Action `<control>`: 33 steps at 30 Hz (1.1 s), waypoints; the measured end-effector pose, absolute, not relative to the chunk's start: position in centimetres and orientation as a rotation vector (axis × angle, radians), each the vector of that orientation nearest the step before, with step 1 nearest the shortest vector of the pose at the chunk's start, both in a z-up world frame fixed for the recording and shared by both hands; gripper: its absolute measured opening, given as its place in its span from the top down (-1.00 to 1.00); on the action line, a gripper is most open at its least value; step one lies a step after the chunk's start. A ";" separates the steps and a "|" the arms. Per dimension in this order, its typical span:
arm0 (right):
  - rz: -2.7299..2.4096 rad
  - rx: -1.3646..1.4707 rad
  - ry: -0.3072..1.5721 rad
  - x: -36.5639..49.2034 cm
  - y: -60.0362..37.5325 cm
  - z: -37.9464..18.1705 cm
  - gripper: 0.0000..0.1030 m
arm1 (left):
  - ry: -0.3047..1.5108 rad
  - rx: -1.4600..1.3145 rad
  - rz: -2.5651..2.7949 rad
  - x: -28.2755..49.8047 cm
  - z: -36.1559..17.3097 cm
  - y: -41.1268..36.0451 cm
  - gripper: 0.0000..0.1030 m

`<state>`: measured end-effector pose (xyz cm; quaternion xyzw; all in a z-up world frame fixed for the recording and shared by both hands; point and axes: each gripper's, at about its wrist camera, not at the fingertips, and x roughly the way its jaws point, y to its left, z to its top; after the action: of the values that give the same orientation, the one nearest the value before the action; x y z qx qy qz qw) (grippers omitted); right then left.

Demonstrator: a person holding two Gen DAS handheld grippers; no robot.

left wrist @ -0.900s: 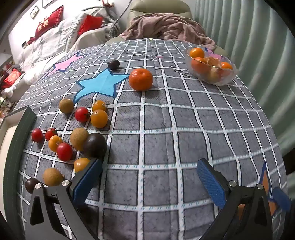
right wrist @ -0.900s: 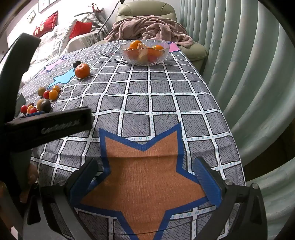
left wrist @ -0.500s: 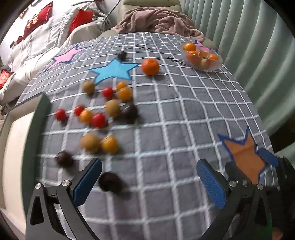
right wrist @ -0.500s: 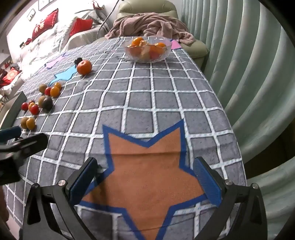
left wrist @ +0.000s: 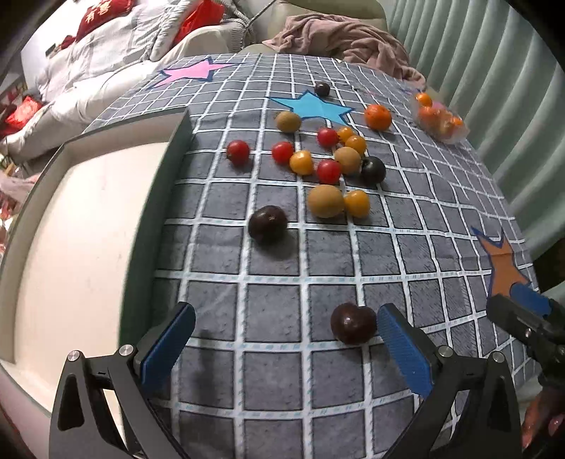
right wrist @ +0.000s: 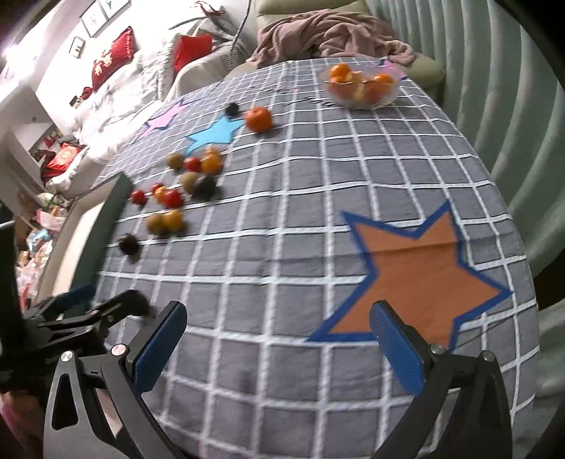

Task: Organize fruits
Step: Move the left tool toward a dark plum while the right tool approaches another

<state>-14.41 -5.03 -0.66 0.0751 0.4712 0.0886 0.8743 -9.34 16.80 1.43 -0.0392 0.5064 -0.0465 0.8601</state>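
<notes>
My left gripper (left wrist: pixel 284 328) hangs open low over the grey checked cloth. A dark plum (left wrist: pixel 353 323) lies between its jaws, close to the right pad, with the pads not pressing on it. A second dark plum (left wrist: pixel 267 223) lies further in. Behind it is a cluster of red tomatoes, yellow fruits and brown fruits (left wrist: pixel 326 166). A mandarin (left wrist: pixel 378 115) sits near a glass bowl of oranges (left wrist: pixel 455 134). My right gripper (right wrist: pixel 279 325) is open and empty beside the orange star (right wrist: pixel 423 275).
A white tray with a dark green rim (left wrist: pixel 160 197) lies along the table's left side. A small dark fruit (left wrist: pixel 322 88) sits by the blue star. An armchair with a pink blanket (right wrist: pixel 328 31) and a sofa stand behind the table. Green curtains hang close on the right.
My left gripper has pulled back and swung left, so the tray and a plum between its jaws have come into view. My right gripper has turned left toward the fruit.
</notes>
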 end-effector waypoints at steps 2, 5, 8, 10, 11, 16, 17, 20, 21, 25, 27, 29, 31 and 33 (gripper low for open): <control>0.196 0.141 0.992 -14.8 -4.0 -0.5 -1.00 | 1.046 -0.083 -0.092 -9.6 1.5 17.5 -1.00; 0.217 0.131 0.994 -15.3 -3.0 -0.2 -1.00 | 1.039 -0.091 -0.080 -9.9 1.6 18.6 -1.00; 0.235 0.123 0.990 -15.6 -2.1 0.0 -1.00 | 1.037 -0.088 -0.065 -10.4 1.8 19.3 -1.00; 0.241 0.113 0.988 -15.7 -1.6 0.1 -1.00 | 1.037 -0.090 -0.062 -10.7 1.8 19.6 -1.00; 0.243 0.111 0.988 -15.8 -1.5 0.1 -1.00 | 1.038 -0.092 -0.062 -10.9 1.8 19.7 -1.00; 0.251 0.096 0.983 -16.1 -0.9 0.6 -1.00 | 1.036 -0.098 -0.067 -11.4 1.9 20.1 -1.00; 0.251 0.093 0.982 -16.1 -0.9 0.7 -1.00 | 1.032 -0.100 -0.070 -11.4 2.0 20.2 -1.00; 0.247 0.089 0.979 -16.0 -0.9 0.8 -1.00 | 1.027 -0.103 -0.071 -11.5 2.3 20.1 -1.00; 0.247 0.089 0.979 -16.1 -0.8 0.8 -1.00 | 1.025 -0.102 -0.069 -11.5 2.5 20.1 -1.00; 0.247 0.087 0.983 -16.1 -0.8 0.7 -1.00 | 1.019 -0.105 -0.061 -11.6 2.7 20.2 -1.00; 0.246 0.086 0.985 -16.0 -0.9 0.7 -1.00 | 1.019 -0.105 -0.055 -11.6 2.7 20.3 -1.00; 0.248 0.087 0.985 -16.0 -0.9 0.7 -1.00 | 1.023 -0.102 -0.048 -11.5 2.6 20.4 -1.00; 0.251 0.088 0.985 -16.0 -0.9 0.5 -1.00 | 1.021 -0.094 -0.039 -11.4 2.6 20.3 -1.00; 0.252 0.085 0.985 -16.0 -0.8 0.4 -1.00 | 1.020 -0.089 -0.035 -11.3 2.6 20.3 -1.00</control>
<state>-16.04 -0.84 0.43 0.0409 0.4716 0.1206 0.8726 -11.26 20.31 2.63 -0.0424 0.4881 -0.0167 0.8716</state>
